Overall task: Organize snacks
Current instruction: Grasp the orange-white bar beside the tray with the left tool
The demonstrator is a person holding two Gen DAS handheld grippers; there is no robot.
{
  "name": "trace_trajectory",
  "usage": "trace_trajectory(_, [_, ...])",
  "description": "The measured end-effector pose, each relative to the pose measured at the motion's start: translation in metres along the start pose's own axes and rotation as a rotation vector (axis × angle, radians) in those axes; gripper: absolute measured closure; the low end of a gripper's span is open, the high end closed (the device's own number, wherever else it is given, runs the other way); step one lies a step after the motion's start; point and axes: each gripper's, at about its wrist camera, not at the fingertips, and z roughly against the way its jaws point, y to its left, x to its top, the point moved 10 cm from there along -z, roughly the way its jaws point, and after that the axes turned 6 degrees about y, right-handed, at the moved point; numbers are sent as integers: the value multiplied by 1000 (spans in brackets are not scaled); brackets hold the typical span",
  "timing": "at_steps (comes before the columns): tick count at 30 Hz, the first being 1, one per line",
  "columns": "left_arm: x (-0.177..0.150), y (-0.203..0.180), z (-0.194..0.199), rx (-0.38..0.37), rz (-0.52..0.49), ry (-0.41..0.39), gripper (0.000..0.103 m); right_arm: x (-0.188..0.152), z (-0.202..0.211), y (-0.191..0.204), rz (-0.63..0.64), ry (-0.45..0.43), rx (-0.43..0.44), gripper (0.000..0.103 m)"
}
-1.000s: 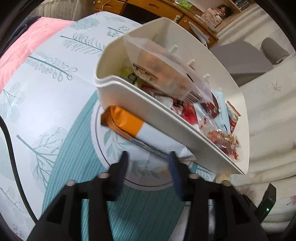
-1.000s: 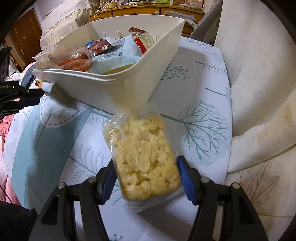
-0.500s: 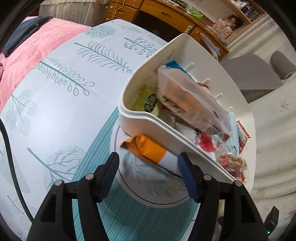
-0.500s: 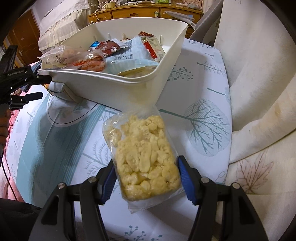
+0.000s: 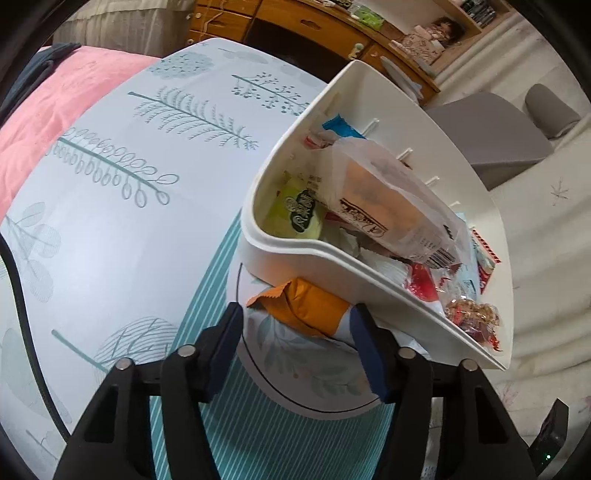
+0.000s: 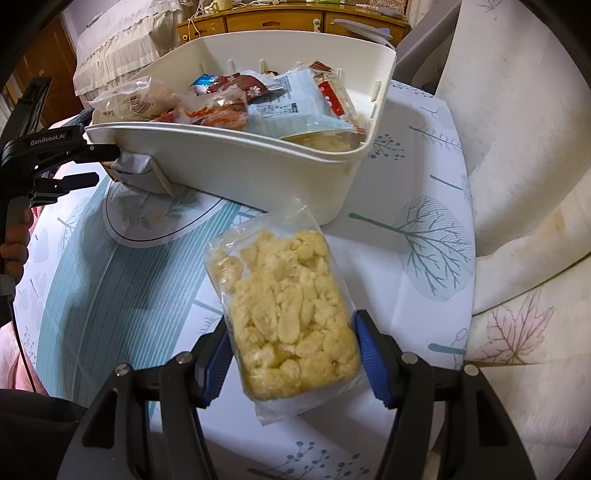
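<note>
A white bin [image 5: 295, 247] holding several snack packets stands on the patterned table; it also shows in the right wrist view [image 6: 236, 166]. An orange-and-white snack packet [image 5: 306, 306] lies wedged under the bin's near wall. My left gripper [image 5: 297, 339] is open, its jaws on either side of that packet's orange end without closing on it. It shows at the far left of the right wrist view [image 6: 99, 166]. My right gripper [image 6: 291, 354] is shut on a clear bag of pale yellow puffed snacks [image 6: 288, 302], held above the table in front of the bin.
The round table [image 5: 122, 206] has a pale cloth with tree prints and a teal striped band. A pink bedcover [image 5: 44, 122] lies to the left, a wooden dresser [image 5: 295, 26] behind, a grey chair [image 5: 495, 136] and cream cushions [image 6: 517, 166] to the right.
My left gripper has opened wider and pulled back and up from the bin, so more of the table shows. The right gripper has lifted slightly with the puffed snack bag still in it.
</note>
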Motion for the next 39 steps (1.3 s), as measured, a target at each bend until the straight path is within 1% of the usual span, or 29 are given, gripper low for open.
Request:
trace_trajectory(1, [2, -2, 1, -16, -9, -9, 60, -1, 1, 3, -1, 1, -1, 40])
trace_trajectory(3, [5, -4, 2, -28, -28, -19, 73, -1, 1, 6, -1, 4, -2, 40])
trace_trajectory(7, [8, -2, 7, -35, -53, -40, 81, -3, 2, 15, -1, 8, -6, 40])
trace_trajectory(8, [9, 0, 9, -44, -48, -47, 85, -3, 2, 18, -2, 9, -7, 40])
trace_trajectory(9, [9, 2, 10, -52, -45, -49, 89, -4, 3, 21, -2, 9, -8, 40])
trace_trajectory(12, [9, 4, 12, -67, -59, -40, 94, -6, 4, 28, -5, 11, -10, 40])
trace_trajectory(18, [8, 2, 14, -70, -87, -26, 99, -5, 5, 39, -12, 13, -12, 40])
trace_trajectory(21, [5, 1, 15, -84, -94, -6, 101, -5, 6, 44, -15, 12, -12, 40])
trace_trajectory(27, [-7, -7, 21, -109, -137, 28, 101, -4, 8, 51, -32, 7, -16, 40])
trace_trajectory(32, [-19, -8, 27, -113, -167, 60, 102, -1, 12, 55, -39, -4, -18, 40])
trace_trajectory(39, [-31, -7, 44, -112, -190, 70, 102, 3, 23, 61, -41, -27, -19, 40])
